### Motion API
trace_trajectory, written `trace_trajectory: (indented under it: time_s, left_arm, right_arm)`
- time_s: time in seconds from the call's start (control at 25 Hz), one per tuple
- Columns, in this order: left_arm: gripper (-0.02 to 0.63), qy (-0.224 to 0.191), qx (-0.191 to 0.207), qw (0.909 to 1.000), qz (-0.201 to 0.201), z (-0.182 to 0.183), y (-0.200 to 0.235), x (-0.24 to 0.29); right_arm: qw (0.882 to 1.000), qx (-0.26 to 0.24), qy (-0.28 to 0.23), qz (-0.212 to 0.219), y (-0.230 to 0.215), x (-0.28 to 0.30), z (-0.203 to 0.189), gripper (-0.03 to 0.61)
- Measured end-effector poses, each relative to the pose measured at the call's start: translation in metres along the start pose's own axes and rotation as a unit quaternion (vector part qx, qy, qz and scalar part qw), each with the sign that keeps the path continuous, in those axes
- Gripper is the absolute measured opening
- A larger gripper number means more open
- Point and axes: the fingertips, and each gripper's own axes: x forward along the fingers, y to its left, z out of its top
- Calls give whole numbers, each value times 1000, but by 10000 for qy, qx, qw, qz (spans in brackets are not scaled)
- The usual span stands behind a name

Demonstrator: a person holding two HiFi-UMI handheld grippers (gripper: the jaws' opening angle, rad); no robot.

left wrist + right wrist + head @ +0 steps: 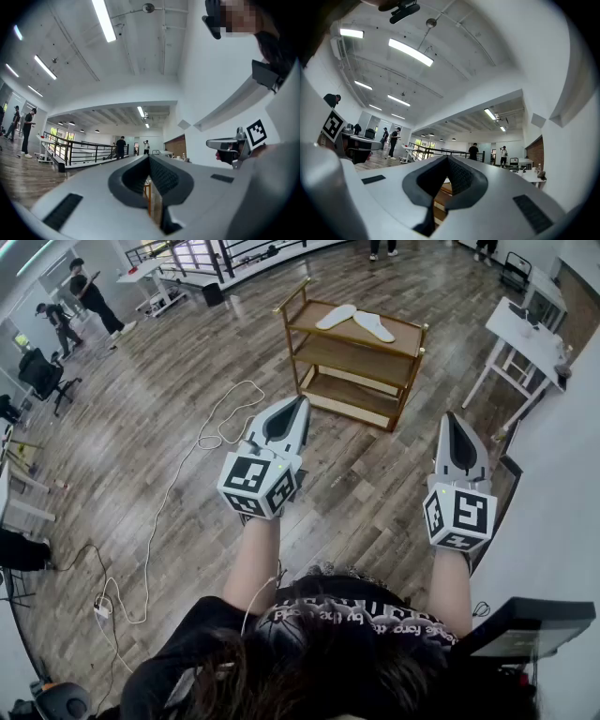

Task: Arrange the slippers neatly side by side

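Lower edge of the head view: the person's dark hair and black printed top, with both forearms reaching up the frame.

Mid-frame left: the left gripper (298, 409), marker cube nearest the person and tip pointing to the upper right. In the left gripper view its jaws (149, 158) are fully closed with nothing between them. Only a narrow slot below the tips shows wood behind.

Mid-frame right: the right gripper (453, 420), tip pointing up the frame. In the right gripper view its jaws (447, 159) are likewise pressed together and empty.

Left of the left gripper, a white cable (201, 438) loops over the wooden floor.

Upper centre, beyond both tips and well apart from them: a three-tier wooden rack (410, 381). Two white slippers lie on its top shelf, the left slipper (336, 317) and the right slipper (375, 326). They are not parallel: their far ends nearly meet and their near ends spread apart.

Upper right: a white table (518, 329). Upper left corner: two people (91, 298) standing near another white table.
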Motion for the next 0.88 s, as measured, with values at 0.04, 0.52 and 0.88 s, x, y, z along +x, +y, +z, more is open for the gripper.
trace_trajectory:
  time_s: [0.04, 0.52, 0.88]
  left_arm:
    - [2, 1, 1, 10000, 2, 1, 1, 1]
    - [2, -33, 5, 10000, 13, 3, 10, -4]
    - [2, -101, -253, 9996, -105, -1, 18, -9]
  right_arm:
    - [10000, -4, -1, 13, 0, 2, 1, 3]
    - [10000, -2, 8, 4, 5, 5, 0, 3]
    - [9996, 285, 17, 46, 10, 11, -6, 3]
